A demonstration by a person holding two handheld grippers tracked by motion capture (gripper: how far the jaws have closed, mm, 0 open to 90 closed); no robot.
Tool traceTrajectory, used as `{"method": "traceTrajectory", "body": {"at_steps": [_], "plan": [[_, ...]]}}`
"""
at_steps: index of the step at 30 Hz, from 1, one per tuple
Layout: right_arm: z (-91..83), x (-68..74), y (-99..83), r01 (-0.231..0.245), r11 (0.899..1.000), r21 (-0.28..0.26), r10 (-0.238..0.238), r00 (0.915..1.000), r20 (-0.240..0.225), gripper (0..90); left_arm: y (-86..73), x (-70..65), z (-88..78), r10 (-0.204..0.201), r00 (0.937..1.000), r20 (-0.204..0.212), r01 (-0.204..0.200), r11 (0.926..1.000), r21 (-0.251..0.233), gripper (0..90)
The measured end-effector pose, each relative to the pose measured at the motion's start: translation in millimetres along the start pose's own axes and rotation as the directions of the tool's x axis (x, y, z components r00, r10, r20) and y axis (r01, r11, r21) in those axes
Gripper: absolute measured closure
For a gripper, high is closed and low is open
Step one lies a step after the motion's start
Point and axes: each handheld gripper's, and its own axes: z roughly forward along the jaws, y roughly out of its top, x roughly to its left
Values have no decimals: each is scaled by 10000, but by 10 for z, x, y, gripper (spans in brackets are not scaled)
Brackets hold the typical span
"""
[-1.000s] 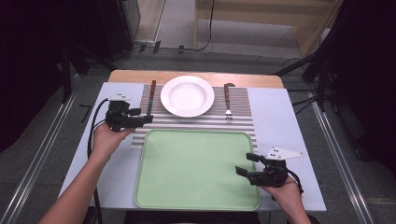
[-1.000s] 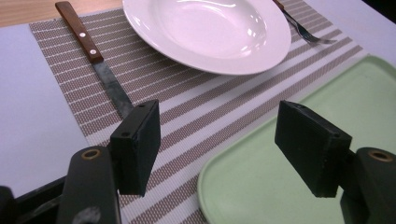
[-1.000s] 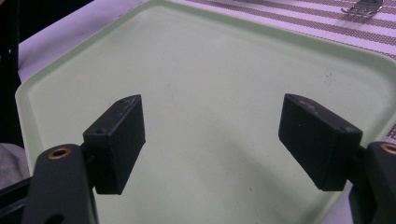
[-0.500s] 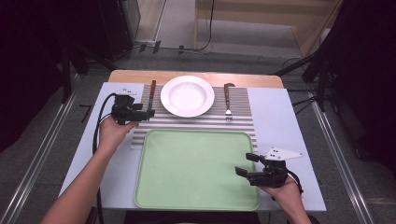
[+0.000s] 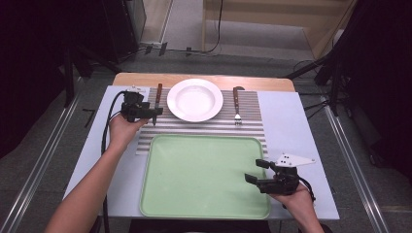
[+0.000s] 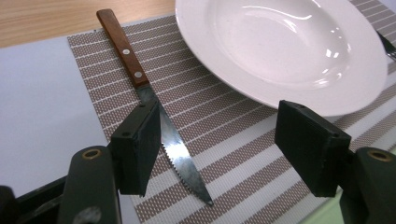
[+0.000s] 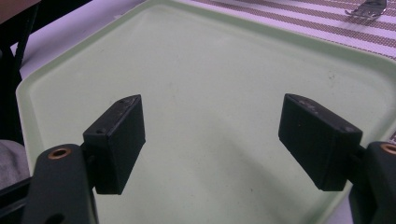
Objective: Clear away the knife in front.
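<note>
Left gripper (image 6: pixel 215 144), jaws spread wide, straddles the wooden-handled serrated steel knife (image 6: pixel 154 100) lying on the striped woven placemat (image 6: pixel 224 140) beside the white ceramic plate (image 6: pixel 280 46), positioned for grasping. Right gripper (image 7: pixel 210 140) hangs released over the pale green plastic tray (image 7: pixel 70 70).

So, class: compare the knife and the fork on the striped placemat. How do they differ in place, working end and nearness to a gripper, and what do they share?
The knife lies left of the white plate; the fork lies right of it. The knife ends in a serrated blade; the fork ends in tines. The open left gripper hovers at the knife, while the fork lies apart from both grippers. Both have brown handles pointing to the far edge and lie flat on the placemat.
</note>
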Motion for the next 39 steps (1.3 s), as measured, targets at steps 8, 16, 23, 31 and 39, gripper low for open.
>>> {"method": "traceTrajectory", "body": {"at_steps": [8,16,23,31,39], "plan": [[-13,-18,-7,-135,9999,-85,135,9999,-18,220,100,63,131,-206,9991,-364,202,9997,-111,318],[-7,-21,-12,-67,10000,36,67,10000,73,220,185,183,306,-591,9960,-676,581,9982,-174,318],[-10,-23,-14,-137,9999,10,137,9999,85,220,210,227,401,-680,9927,-992,664,9976,-195,318],[-11,-24,-16,-113,9999,71,112,9999,117,220,279,280,550,-707,9856,-1535,670,9973,-293,318],[-13,-31,-17,-145,9999,45,144,9998,123,220,279,334,645,-1306,9718,-1965,1224,9910,-534,319]]}}
